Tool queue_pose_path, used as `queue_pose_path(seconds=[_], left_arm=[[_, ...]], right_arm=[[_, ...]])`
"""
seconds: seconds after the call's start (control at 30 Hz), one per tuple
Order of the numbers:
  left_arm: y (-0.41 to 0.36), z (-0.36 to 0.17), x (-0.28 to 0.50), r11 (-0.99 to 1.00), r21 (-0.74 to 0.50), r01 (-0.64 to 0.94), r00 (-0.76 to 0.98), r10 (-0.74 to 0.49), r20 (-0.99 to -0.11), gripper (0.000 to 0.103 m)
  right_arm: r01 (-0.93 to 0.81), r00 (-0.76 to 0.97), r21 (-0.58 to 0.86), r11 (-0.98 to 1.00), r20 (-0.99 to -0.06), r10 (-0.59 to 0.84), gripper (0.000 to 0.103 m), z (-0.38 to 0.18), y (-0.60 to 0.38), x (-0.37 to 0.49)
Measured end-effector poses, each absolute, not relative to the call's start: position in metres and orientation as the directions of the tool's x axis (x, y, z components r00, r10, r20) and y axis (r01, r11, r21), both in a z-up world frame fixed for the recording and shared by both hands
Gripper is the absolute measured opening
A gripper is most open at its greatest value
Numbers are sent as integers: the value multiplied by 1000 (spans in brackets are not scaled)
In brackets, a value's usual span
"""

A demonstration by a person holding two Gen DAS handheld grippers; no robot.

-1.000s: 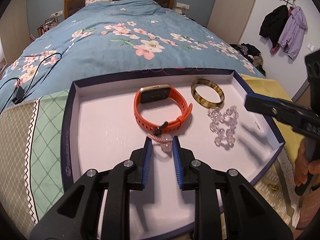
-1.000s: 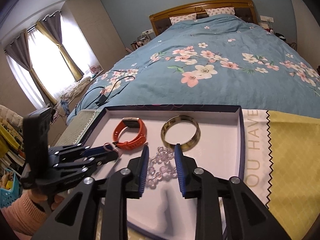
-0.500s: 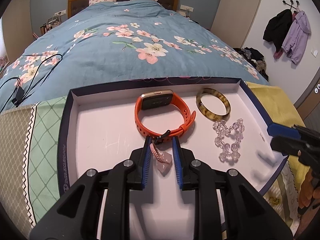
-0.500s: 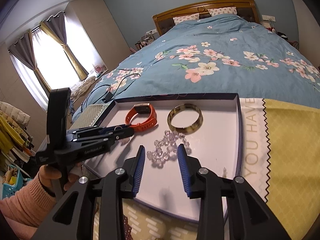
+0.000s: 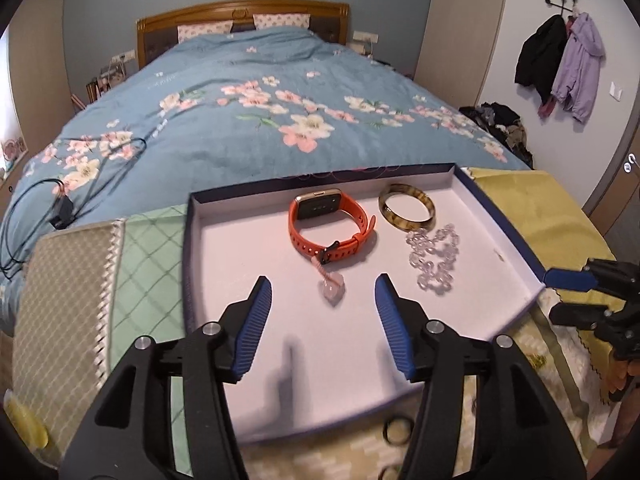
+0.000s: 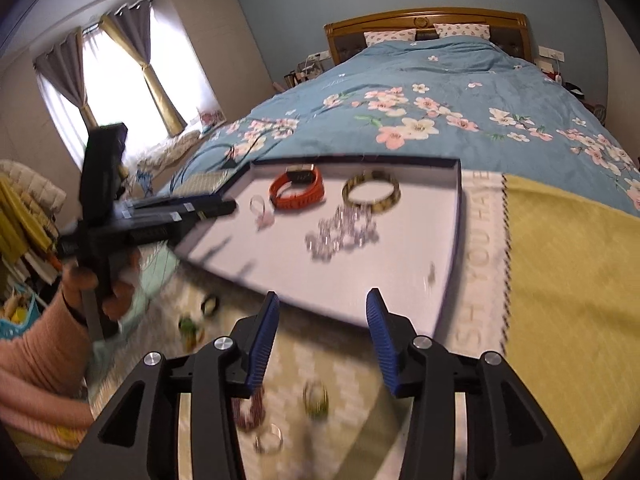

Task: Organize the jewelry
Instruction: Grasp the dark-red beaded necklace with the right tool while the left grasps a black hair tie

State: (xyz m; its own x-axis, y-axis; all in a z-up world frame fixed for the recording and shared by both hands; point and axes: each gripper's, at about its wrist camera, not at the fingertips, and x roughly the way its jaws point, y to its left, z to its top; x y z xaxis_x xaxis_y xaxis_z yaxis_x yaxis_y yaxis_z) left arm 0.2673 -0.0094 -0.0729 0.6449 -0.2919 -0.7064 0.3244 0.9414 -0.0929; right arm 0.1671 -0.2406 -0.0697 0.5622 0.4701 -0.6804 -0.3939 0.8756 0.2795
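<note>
Since half a second ago: left gripper [image 5: 323, 312] has spread its fingers wide and let go of the pink pendant [image 5: 333, 289], which now lies on the tray floor between and just beyond the fingertips. Right gripper [image 6: 322, 334] has pulled back off the tray; its fingers, also spread wide, now hang over the patterned cloth [image 6: 344, 364] in front of the tray's near edge, holding nothing.

Nearest, on the cloth (right wrist view, blurred): several loose rings, among them a clear one [image 6: 269, 443], a greenish one [image 6: 316, 398] and a dark one [image 6: 209, 305]. Left wrist view shows a dark ring [image 5: 397, 431] on the cloth just past the tray's near rim.

Tray [image 5: 188, 248]: shallow, white inside, dark blue walls. Pendant near the middle, its pink cord running up to touch the buckle of the orange smartwatch [image 5: 330, 226]. The watch stands on its strap, face toward the bed. To its right, the tortoiseshell bangle [image 5: 406, 207] lies flat near the far wall. The clear bead bracelet [image 5: 434, 258] lies bunched just in front of the bangle, touching or nearly so.

Yellow cloth [image 6: 568, 280] covers the surface right of the tray.

Beyond: bed with blue floral duvet [image 5: 248, 120], black cable [image 5: 60, 208] on it at left.
</note>
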Motion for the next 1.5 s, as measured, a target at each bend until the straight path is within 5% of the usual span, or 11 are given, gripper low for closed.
queue_pose_path(seconds=[0.7,1.5], left_arm=[[-13,-96,129,874,-53,484,587,-369,-721,54],[-24,-109,173,892,-56,449,547,-324,-772,48]], right_arm=[[-436,513,265,860,-712,480,36,-92,-223,114],[-483,478,187,855,-762,437,36,-103,-183,105]])
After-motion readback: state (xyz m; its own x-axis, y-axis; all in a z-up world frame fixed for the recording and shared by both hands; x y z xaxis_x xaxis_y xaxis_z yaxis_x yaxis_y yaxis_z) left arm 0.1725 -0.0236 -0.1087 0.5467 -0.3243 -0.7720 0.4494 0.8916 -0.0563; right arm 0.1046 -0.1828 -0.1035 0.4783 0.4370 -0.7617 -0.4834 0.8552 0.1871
